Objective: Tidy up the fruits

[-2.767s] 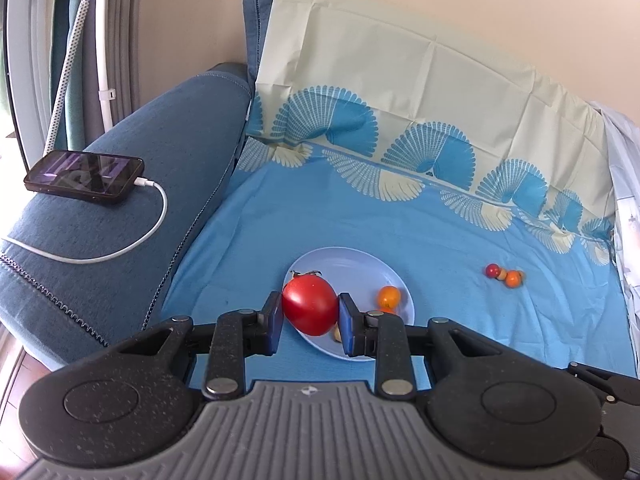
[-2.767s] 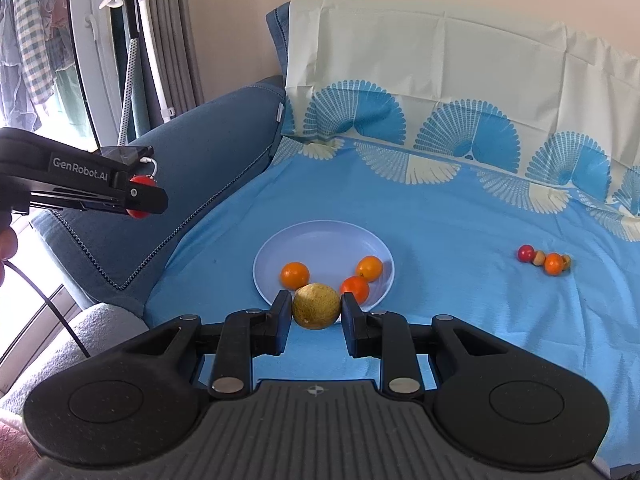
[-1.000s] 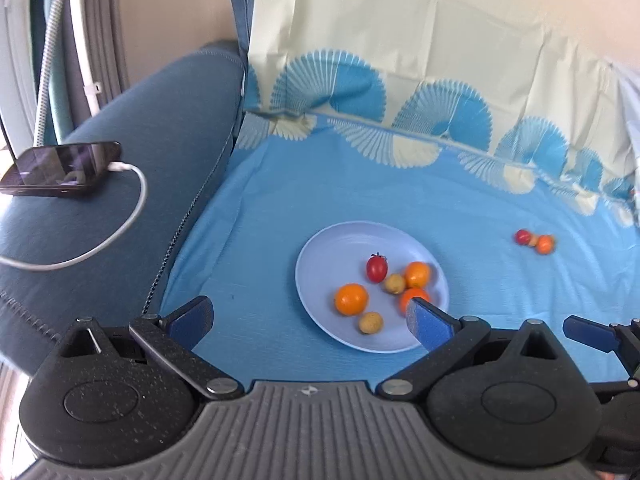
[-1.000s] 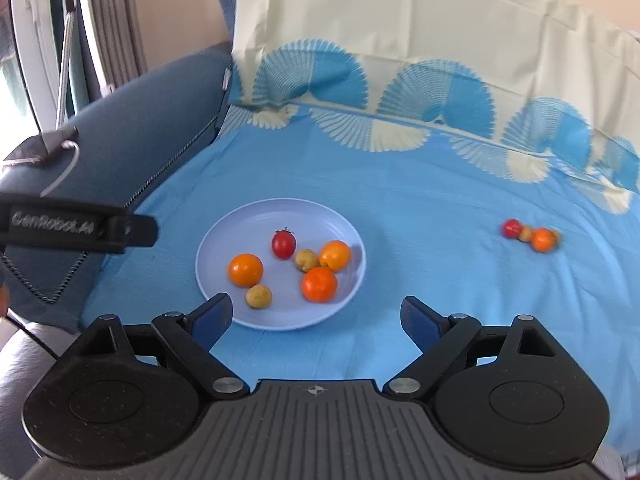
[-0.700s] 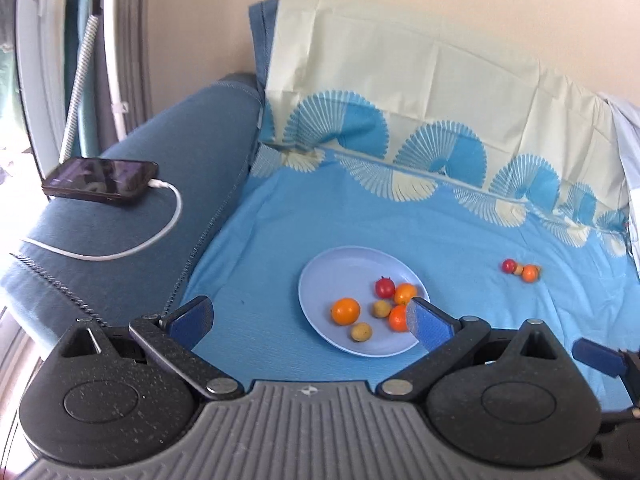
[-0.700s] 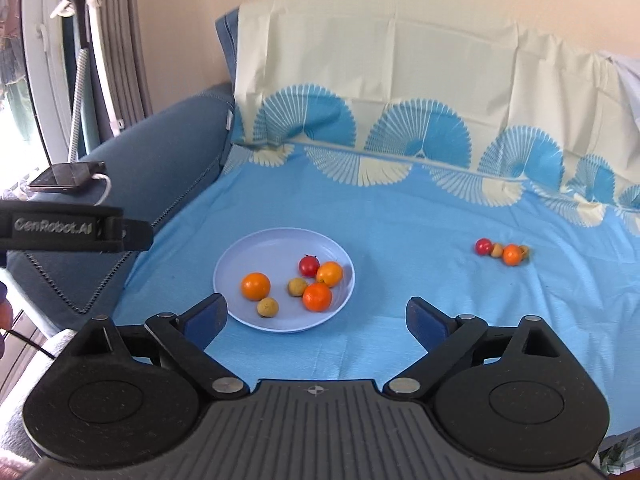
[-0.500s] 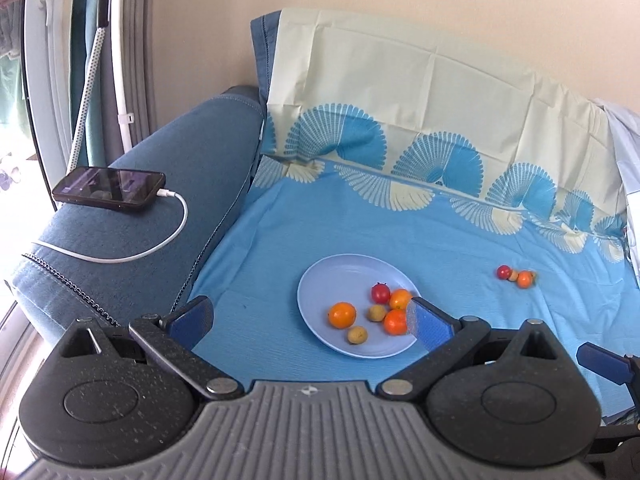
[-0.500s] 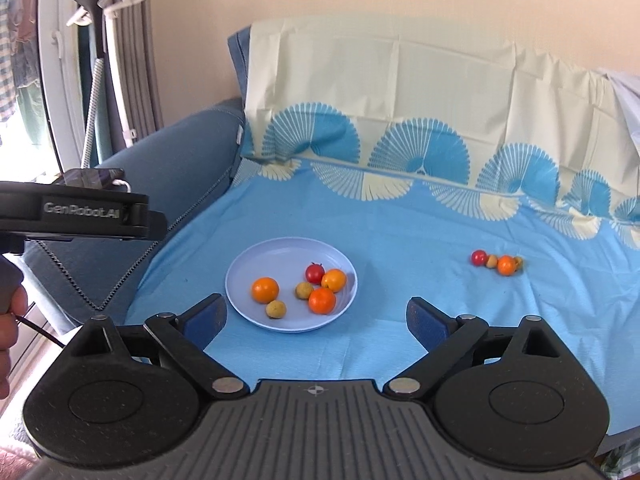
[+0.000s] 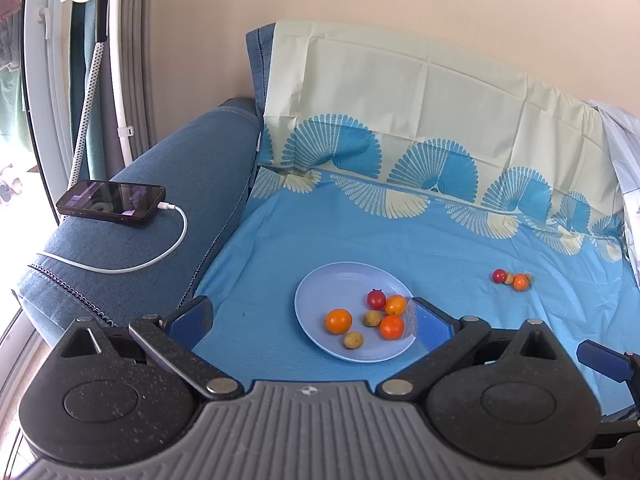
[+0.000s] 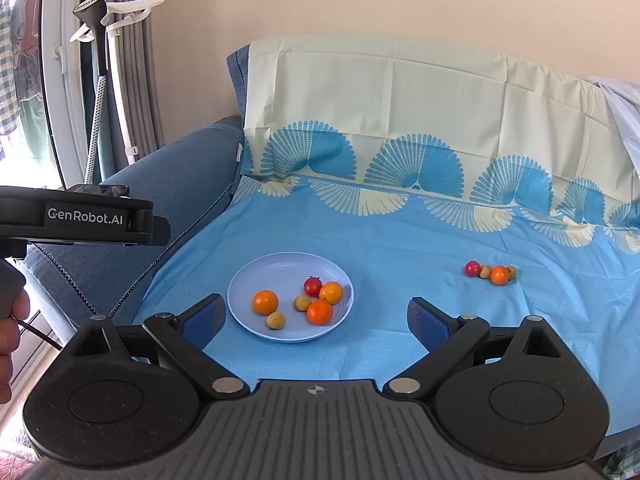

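A pale blue plate [image 9: 320, 280] [image 10: 280, 264] lies on the blue sheet and holds several small fruits: oranges [image 9: 338, 321] [image 10: 265, 302], a red tomato [image 9: 376, 299] [image 10: 312, 285] and small yellow-brown fruits [image 9: 353, 339] [image 10: 276, 320]. A second small cluster of fruits [image 9: 512, 279] [image 10: 490, 272] lies on the sheet to the right. My left gripper [image 9: 310, 322] is open and empty, held back above the plate's near side. My right gripper [image 10: 316, 322] is open and empty, also back from the plate.
A dark blue sofa arm [image 9: 168, 184] at the left carries a phone [image 9: 111, 202] on a white charging cable [image 9: 160, 248]. A patterned sheet covers the sofa back [image 9: 400, 100]. A garment steamer pole [image 10: 100, 80] stands by the curtain. The left gripper's body [image 10: 80, 220] shows at the left.
Both grippers have let their fruits go onto the plate, opened wide, and pulled back and up. The plate now looks smaller and farther away.
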`<action>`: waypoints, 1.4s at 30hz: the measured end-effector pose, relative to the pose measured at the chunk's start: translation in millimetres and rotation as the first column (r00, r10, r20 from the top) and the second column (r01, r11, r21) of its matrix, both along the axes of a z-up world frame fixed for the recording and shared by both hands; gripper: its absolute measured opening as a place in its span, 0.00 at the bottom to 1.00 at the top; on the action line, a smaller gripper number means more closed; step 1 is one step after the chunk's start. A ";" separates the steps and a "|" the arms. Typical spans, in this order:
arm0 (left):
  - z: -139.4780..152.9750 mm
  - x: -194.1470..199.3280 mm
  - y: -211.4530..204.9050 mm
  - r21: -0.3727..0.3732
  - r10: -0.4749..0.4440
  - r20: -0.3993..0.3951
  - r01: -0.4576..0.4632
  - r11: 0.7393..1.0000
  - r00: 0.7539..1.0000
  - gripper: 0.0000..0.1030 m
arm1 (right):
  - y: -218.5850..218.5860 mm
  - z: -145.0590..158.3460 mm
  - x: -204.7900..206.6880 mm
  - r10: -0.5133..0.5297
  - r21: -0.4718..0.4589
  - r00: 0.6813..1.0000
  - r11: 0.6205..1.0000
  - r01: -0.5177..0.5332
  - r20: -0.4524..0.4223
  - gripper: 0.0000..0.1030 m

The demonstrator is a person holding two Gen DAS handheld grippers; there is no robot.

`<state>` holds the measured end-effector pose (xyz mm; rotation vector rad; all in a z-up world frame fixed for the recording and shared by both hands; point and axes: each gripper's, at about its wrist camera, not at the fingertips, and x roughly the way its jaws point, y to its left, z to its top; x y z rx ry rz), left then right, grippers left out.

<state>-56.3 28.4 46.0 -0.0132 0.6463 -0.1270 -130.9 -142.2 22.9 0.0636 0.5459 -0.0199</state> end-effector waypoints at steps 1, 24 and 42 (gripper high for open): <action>-0.5 0.6 -0.4 0.001 -0.001 -0.002 0.001 1.000 1.000 1.00 | 0.1 -0.4 0.6 -0.002 0.000 1.000 1.000 0.002 -0.002 0.94; -12.8 31.8 -17.6 0.032 -0.023 -0.054 0.025 0.999 0.998 1.00 | -11.1 -15.9 22.6 -0.022 0.016 0.999 1.000 0.023 -0.043 0.94; -76.0 156.8 -213.4 0.104 -0.255 -0.162 0.274 0.956 0.953 1.00 | -190.7 -99.1 100.1 -0.418 0.028 0.906 0.907 0.420 -0.069 0.94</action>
